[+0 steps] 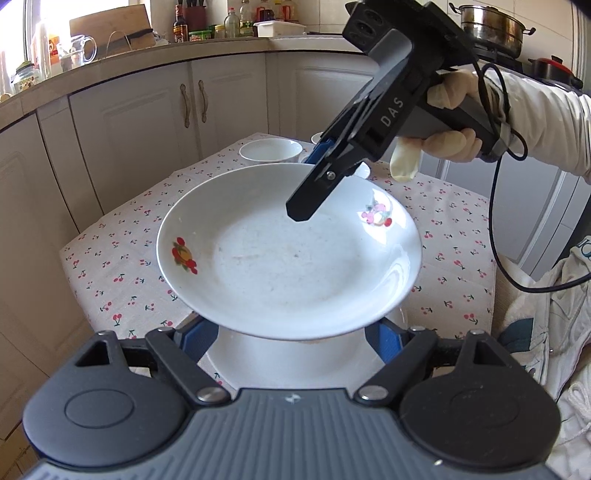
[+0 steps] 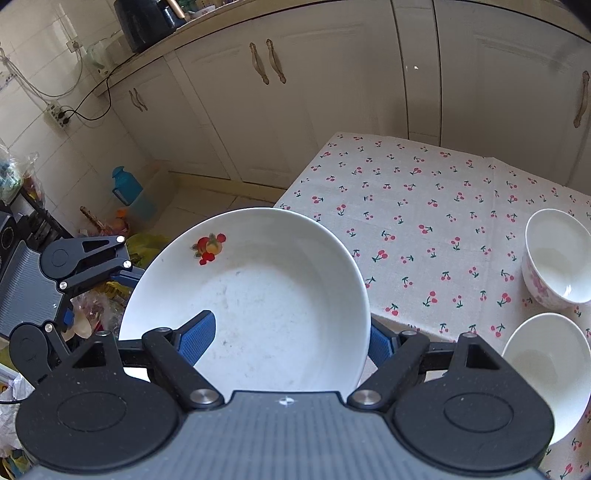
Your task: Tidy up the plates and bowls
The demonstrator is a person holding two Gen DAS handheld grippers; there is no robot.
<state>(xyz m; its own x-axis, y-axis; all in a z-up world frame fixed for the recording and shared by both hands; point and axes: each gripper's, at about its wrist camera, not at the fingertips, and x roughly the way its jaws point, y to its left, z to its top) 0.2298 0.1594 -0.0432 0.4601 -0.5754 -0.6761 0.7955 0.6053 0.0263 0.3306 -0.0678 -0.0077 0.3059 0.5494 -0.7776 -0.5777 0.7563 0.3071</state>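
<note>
A white plate [image 1: 288,254] with small fruit pictures on its rim is held tilted in the air above the near edge of the tabletop [image 1: 110,266], which wears a cloth printed with cherries. The right gripper [image 1: 314,195] holds it at the far rim: in the right wrist view one blue pad [image 2: 197,338] lies on the plate's upper face and the other pad [image 2: 380,347] shows just past the rim, so its jaws are pinching the plate [image 2: 258,295]. A gloved hand [image 1: 450,118] grips the right gripper's handle, with a black cable running off it.

The left gripper [image 1: 291,339] sits right under the plate's near rim. Its blue pads [image 1: 194,338] stand wide apart on either side, and the rim hides their tips, so I cannot tell whether they touch the plate; the jaws look spread. Between them, lower down, a second white plate [image 1: 295,365] lies on the tabletop at its near edge.

Toward the far edge of the tabletop stands a white bowl [image 1: 270,150], and the rim of another shows behind the right gripper. In the right wrist view these are a flowered bowl [image 2: 556,258] and a plain bowl [image 2: 546,373], just beside each other along one side of the tabletop.

Around the tabletop are cream cupboards [image 1: 155,110] under a counter holding bottles [image 1: 180,26] and a steel pot [image 1: 491,27].
</note>
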